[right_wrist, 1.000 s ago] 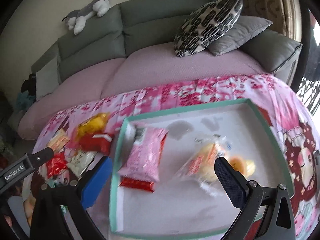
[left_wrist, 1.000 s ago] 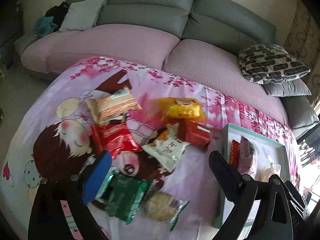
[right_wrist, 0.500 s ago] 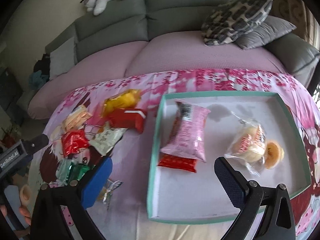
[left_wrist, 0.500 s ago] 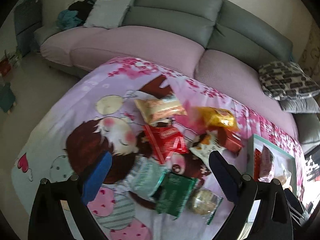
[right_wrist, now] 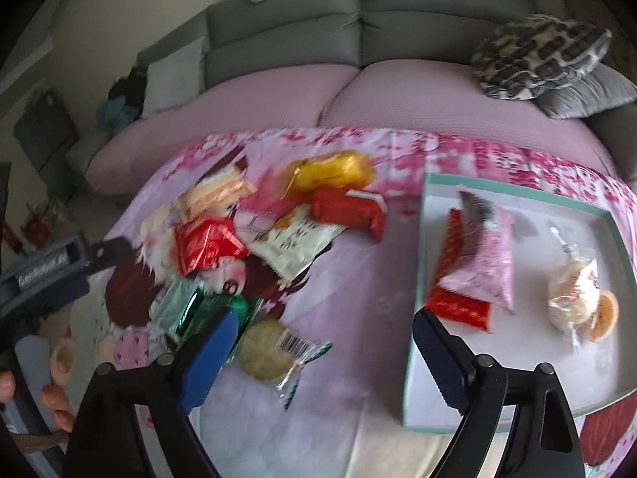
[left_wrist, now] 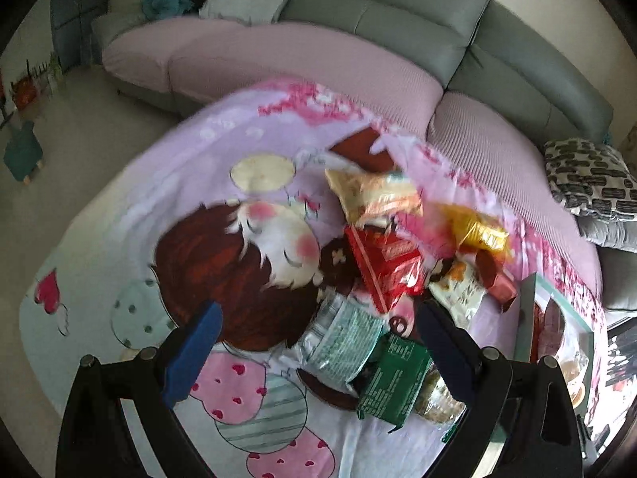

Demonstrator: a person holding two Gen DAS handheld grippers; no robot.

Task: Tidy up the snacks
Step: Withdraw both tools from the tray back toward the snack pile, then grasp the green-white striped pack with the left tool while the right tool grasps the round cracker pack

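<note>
Several snack packets lie piled on the cartoon-print cloth: a red packet (left_wrist: 392, 269), a yellow one (left_wrist: 475, 233), a pale green one (left_wrist: 342, 336) and a dark green one (left_wrist: 392, 382). My left gripper (left_wrist: 318, 352) is open and empty above the pale green packet. In the right wrist view the green-rimmed tray (right_wrist: 416, 318) holds a pink packet (right_wrist: 485, 259), a red packet (right_wrist: 458, 304) and a wrapped pastry (right_wrist: 573, 290). My right gripper (right_wrist: 322, 352) is open and empty, between a round cookie pack (right_wrist: 266, 348) and the tray's left wall.
A grey and pink sofa (left_wrist: 318, 67) curves behind the table, with patterned cushions (right_wrist: 537, 55) at the right. The left gripper's body (right_wrist: 47, 267) and the person's fingers (right_wrist: 51, 398) show at the left edge of the right wrist view.
Both grippers have swung left. The left view now takes in more bare cloth and floor. The right view has left the tray's middle and now faces the pile.
</note>
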